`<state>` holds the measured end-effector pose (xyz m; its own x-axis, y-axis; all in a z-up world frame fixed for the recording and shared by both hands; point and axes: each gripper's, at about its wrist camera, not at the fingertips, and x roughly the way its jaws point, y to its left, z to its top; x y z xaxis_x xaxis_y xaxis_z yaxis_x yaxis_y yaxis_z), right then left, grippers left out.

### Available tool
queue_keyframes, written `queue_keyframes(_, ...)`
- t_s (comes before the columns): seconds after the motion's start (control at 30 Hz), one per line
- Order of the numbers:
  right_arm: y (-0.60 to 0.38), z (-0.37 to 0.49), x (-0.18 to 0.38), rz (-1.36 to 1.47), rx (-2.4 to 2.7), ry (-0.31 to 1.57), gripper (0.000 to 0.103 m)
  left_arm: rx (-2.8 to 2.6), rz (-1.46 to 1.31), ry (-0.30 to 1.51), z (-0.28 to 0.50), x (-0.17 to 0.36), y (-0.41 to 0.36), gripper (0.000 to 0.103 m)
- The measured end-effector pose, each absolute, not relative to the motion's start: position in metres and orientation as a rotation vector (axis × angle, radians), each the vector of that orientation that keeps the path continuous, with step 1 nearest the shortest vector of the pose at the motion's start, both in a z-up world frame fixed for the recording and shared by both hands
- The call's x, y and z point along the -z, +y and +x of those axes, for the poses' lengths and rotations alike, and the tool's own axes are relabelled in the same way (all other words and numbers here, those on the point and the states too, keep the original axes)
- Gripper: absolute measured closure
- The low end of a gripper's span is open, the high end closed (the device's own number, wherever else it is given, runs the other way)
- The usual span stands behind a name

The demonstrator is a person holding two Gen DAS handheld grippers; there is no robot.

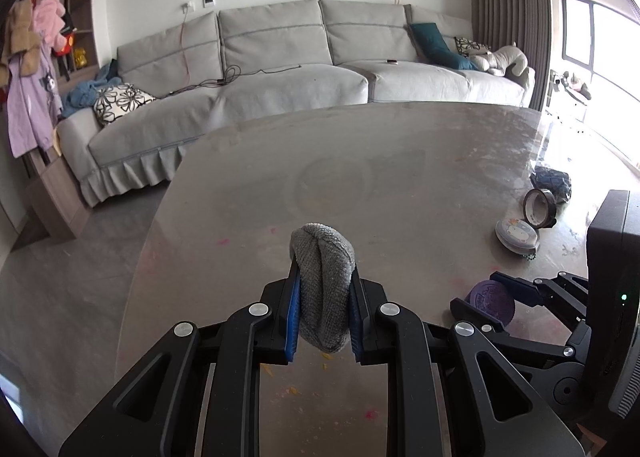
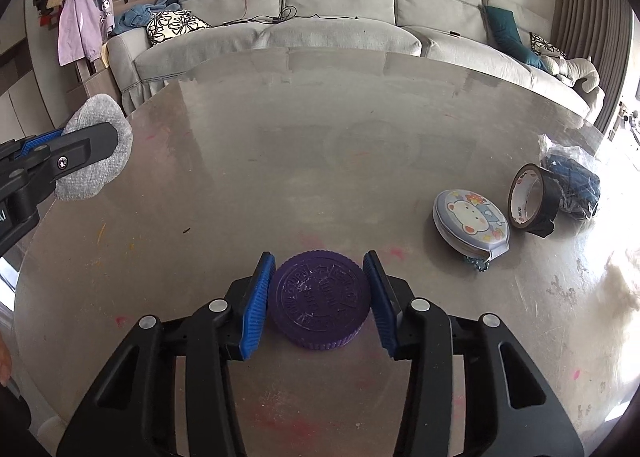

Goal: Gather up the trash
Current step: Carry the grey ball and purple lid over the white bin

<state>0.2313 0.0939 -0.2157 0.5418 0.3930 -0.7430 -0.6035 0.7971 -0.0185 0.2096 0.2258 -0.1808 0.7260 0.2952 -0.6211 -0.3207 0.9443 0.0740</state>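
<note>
Two grippers work over a round grey table whose near edge is cut off by both views. Behind it, a long grey sofa fills the background, its right end washed out by window glare. Embossed lettering on the purple lid is too faint to read. A clear bag of dark contents at the table's right is hard to identify.

Beside that bag a roll of black tape stands on edge, touching it; just left lies a round cartoon-bear case, flat. Small pink and yellow smears mark the tabletop.

Left gripper: angled downward, raised above the table, blue pads pinched tight on a folded grey cloth that sticks out past the fingertips.

Right gripper: angled down steeply, fingertips at the tabletop. Lid lies flat between its blue pads; left pad looks touching the rim, right pad shows a slim gap. Cannot tell whether the grip is firm.
</note>
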Motion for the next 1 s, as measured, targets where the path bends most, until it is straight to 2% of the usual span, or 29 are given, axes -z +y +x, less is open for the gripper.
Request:
queue_keyframes(0.5, 0.056, 0.197, 0.169, -0.260, -0.597, 0.659, 0.056, -0.298, -0.027, 0.646, 0.202, 0.164, 0.204, 0.084)
queue_keyframes(0.73, 0.008, 0.178, 0.142, -0.221, -0.547, 0.596, 0.056, -0.221, 0.012, 0.631, 0.199, 0.156, 0.166, 0.083)
queue_keyframes(1.0, -0.062, 0.149, 0.118, -0.184, -0.434, 0.538, 0.056, -0.034, 0.073, 0.616, 0.192, 0.154, 0.085, 0.083)
